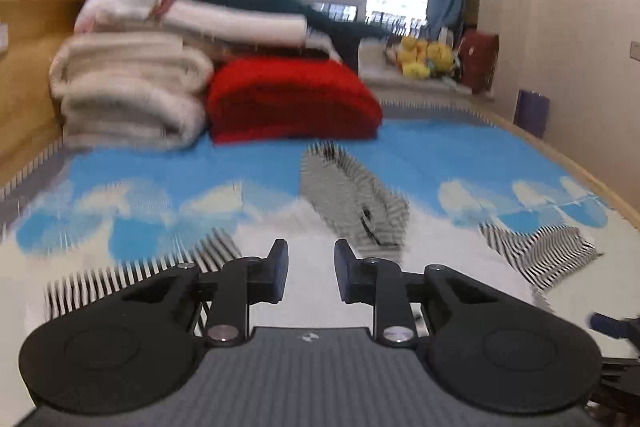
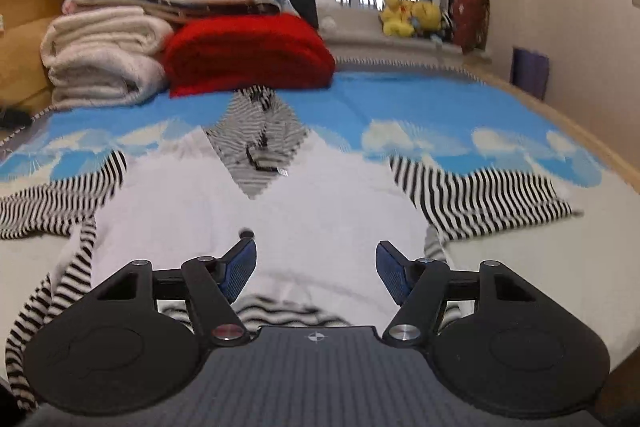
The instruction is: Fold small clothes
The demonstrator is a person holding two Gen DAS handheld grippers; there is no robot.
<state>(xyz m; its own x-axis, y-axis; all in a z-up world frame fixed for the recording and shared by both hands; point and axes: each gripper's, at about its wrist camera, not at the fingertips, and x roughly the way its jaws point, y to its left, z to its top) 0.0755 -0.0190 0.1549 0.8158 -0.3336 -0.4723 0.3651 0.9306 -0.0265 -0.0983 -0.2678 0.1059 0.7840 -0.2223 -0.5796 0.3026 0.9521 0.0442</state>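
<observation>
Left wrist view
Left gripper (image 1: 311, 269): low centre; I saw its jaws narrowed with a clear gap, nothing between them, so released.
Shirt (image 1: 352, 203): mid-frame on the bed (image 1: 460, 151), blurred; striped sleeve at right.
Blankets (image 1: 132, 87): upper left.

Right wrist view
Right gripper (image 2: 316, 269): low centre; I saw it spread wide, gripping nothing.
Shirt (image 2: 280, 219): white with striped sleeves, flat under the jaws.
Red blanket (image 2: 248, 51): above centre.
</observation>
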